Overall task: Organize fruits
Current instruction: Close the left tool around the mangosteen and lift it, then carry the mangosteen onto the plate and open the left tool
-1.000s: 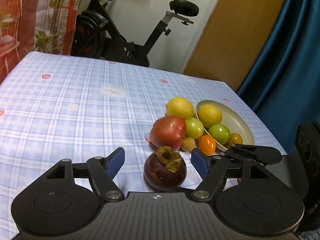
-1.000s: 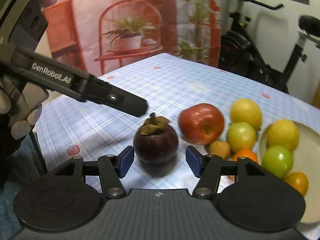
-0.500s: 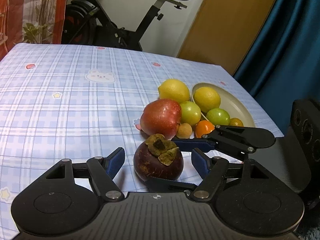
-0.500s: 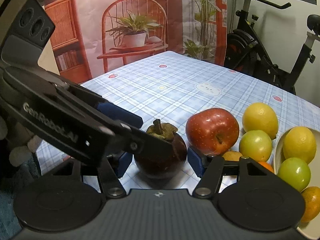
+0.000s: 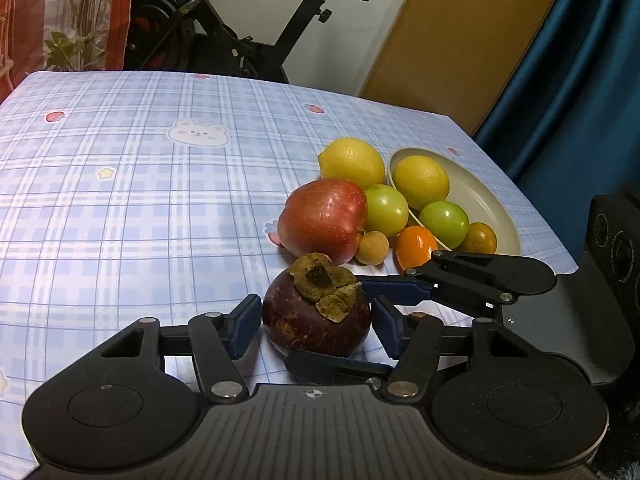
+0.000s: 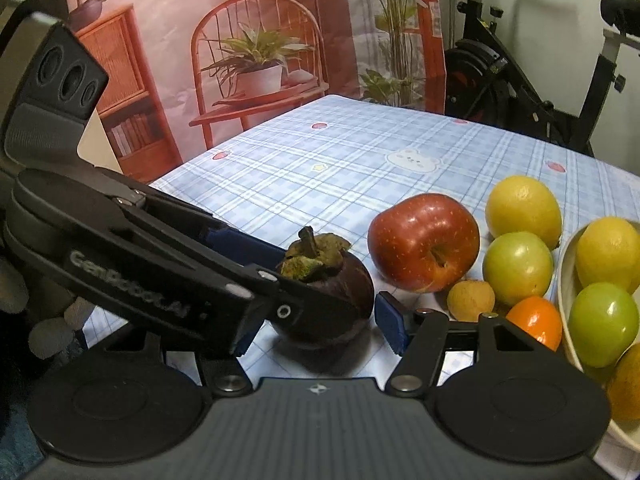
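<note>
On your checked tabletop [image 5: 120,208], both tools bracket the mangosteen [image 5: 316,320]: left tool [image 5: 314,326] closing, pads just short; right tool [image 6: 320,324] parted, steadying it.

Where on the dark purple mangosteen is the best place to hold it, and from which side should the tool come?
Probably grip the mangosteen at its widest middle, below the dry calyx, with pads on opposite sides. It stands upright and is round there. Come from the near side, since the red apple sits close behind it.
</note>
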Demonstrator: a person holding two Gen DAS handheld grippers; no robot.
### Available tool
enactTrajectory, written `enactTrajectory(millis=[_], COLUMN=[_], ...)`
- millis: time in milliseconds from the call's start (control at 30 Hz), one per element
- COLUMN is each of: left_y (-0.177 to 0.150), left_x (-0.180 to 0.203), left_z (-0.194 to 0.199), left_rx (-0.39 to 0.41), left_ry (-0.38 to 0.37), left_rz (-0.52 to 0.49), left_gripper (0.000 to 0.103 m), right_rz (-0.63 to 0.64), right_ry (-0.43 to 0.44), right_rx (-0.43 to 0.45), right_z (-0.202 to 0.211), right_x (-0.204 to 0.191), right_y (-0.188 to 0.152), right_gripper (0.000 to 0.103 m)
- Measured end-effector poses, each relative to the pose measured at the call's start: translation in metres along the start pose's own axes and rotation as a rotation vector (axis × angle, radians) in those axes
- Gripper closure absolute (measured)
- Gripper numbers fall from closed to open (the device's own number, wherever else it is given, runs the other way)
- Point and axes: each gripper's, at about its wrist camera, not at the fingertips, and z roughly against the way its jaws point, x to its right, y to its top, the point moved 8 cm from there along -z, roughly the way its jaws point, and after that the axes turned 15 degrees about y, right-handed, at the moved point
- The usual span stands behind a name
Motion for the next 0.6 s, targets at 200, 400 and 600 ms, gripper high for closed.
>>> enactTrajectory(millis=[200, 400, 600], left_y=[-0.002, 0.005, 0.022], left_x=[0.004, 0.017, 0.047], left_z=[0.004, 0.015, 0.027], left_rx=[0.008, 0.039, 0.088], left_ry=[0.006, -0.009, -0.002], left_rz=[-0.004, 0.014, -0.044], left_gripper=[0.04, 0.04, 0.04], right_rz=[0.006, -0.019, -0.016], right_ry=[-0.011, -0.024, -0.072], right_rx=[0.01, 0.069, 0.137], right_z=[0.005, 0.026, 0.059], right_x=[-0.005, -0.006, -0.003], right_y=[-0.002, 0.0, 0.008], right_gripper=[0.041, 0.041, 0.041])
